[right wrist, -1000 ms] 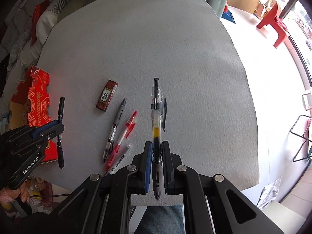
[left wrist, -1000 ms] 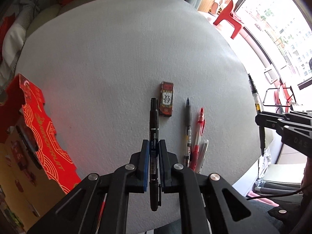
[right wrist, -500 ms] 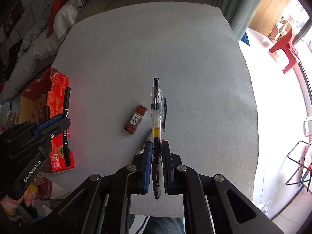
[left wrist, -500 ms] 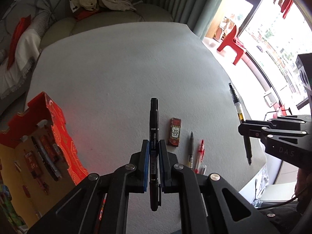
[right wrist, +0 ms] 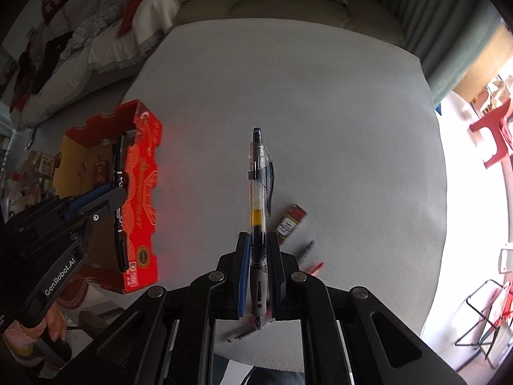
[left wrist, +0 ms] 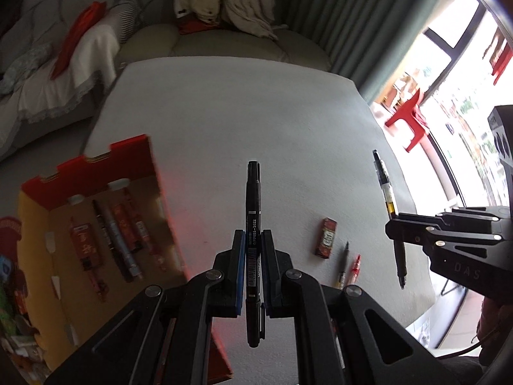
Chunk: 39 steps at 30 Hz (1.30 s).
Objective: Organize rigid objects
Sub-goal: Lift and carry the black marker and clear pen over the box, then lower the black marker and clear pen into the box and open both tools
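Observation:
My left gripper is shut on a black marker that points forward, held above the grey table just right of the red box. My right gripper is shut on a clear gel pen with a black clip, held above the table. The left gripper and marker also show in the right wrist view, over the red box. The right gripper and gel pen also show in the left wrist view.
The open red box holds several pens and small red packets. On the table lie a small red packet, a grey pen and a red pen. A sofa with clothes lies behind the table.
Both grippers have risen and swung left with their pens. The red box now shows more of its inside in the left wrist view; the pens on the table slid lower right.

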{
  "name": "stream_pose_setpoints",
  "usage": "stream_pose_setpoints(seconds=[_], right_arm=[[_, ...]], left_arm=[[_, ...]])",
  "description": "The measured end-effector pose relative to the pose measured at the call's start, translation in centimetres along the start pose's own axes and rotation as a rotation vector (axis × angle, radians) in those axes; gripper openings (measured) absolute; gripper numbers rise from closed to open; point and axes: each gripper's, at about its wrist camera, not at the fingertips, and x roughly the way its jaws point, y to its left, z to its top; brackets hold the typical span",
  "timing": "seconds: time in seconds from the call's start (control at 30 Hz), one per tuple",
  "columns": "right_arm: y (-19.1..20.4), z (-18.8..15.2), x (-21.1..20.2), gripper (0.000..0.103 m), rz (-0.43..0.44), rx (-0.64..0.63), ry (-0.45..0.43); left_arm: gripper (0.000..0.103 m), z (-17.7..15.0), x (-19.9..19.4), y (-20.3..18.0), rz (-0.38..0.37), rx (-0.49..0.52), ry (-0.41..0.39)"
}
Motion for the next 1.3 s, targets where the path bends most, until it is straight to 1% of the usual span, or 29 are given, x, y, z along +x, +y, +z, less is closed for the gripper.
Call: stream_pose_setpoints(seconds=[0.1, 0.23, 0.43, 0.63, 0.77, 0.9, 1.03, 1.3], right_arm=[[2.3, 1.0, 0.1, 0.011, 0.021, -0.052, -0.007], [5.9, 2.3, 0.3, 0.011, 0.066, -0.131, -0.011], [11.9, 3.8, 0.9, 0.011, 0.133, -0.262, -0.007], [17.4, 4.5, 2.3, 0.011, 0.196, -0.362, 0.019], [20.1, 4.9, 3.3, 0.011, 0.22, -0.394, 0.036], [21.5, 5.5, 4.1, 0.011, 0.222, -0.403, 0.045], [22.2, 6.0, 4.6, 0.011, 0.213, -0.406, 0.049], [22.2, 6.5, 5.3, 0.011, 0.203, -0.4, 0.06]], left_arm=[[0.01, -0.1, -1.0, 2.4, 0.044, -0.063, -0.015], [0.01, -0.2, -2.4, 6.5, 0.122, -0.17, -0.031], [0.01, -1.8, -3.8, 11.9, 0.217, -0.293, -0.041], [0.01, -3.5, -4.2, 14.9, 0.277, -0.366, -0.014], [0.01, -4.0, -3.6, 16.1, 0.293, -0.384, 0.008], [0.01, -4.0, -3.0, 16.7, 0.297, -0.397, 0.021], [0.01, -3.8, -2.1, 17.1, 0.297, -0.398, 0.032], [0.01, -3.2, -0.8, 17.5, 0.293, -0.391, 0.049]])
